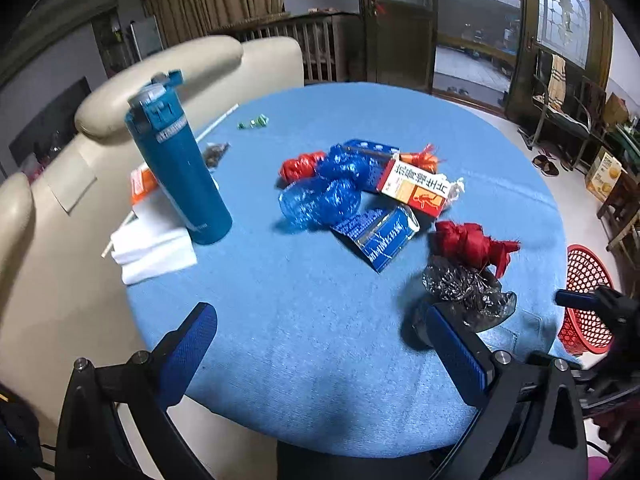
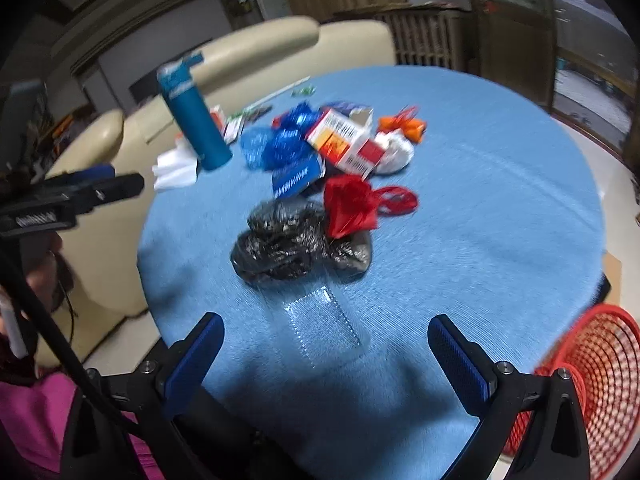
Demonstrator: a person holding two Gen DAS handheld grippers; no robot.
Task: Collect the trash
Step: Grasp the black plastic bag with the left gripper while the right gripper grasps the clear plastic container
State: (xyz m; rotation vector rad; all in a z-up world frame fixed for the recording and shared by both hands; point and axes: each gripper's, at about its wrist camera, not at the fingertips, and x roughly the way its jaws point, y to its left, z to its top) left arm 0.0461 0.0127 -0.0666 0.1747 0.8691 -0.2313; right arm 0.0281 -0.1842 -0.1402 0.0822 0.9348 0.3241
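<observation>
1. The round counter (image 1: 320, 340) is covered in a soft blue cloth with a fine woven nap, and the trash lies heaped near its middle
2. The left gripper (image 1: 320, 340) hangs over the near edge with its blue ribbed fingers (image 1: 192, 344) spread wide and nothing between them
3. The right gripper (image 2: 326, 354) is likewise wide open and empty, its fingers (image 2: 460, 360) flanking a clear plastic tray (image 2: 326, 328) with a dimpled bottom that lies flat on the cloth
4. Just beyond that tray sits a crumpled black plastic bag (image 2: 284, 244), glossy and wrinkled, touching a bunched red plastic bag (image 2: 350, 206) with loop handles
5. Farther in, crinkled blue plastic bags (image 1: 320, 196) lie against a flat blue printed packet (image 1: 376, 236) and a white, red and orange carton (image 1: 416, 188), with an orange bag (image 2: 402, 126) and a white wad (image 2: 394, 150) behind
6. A tall teal bottle (image 1: 180, 168) with a flip lid stands upright to the left, beside folded white tissue (image 1: 154, 252) and a thin white stick (image 1: 216, 120)
7. A red mesh basket (image 2: 584, 380) sits below the counter's right edge, on the right gripper's side
8. A cream leather sofa (image 1: 52, 240) curves around the left side of the counter
</observation>
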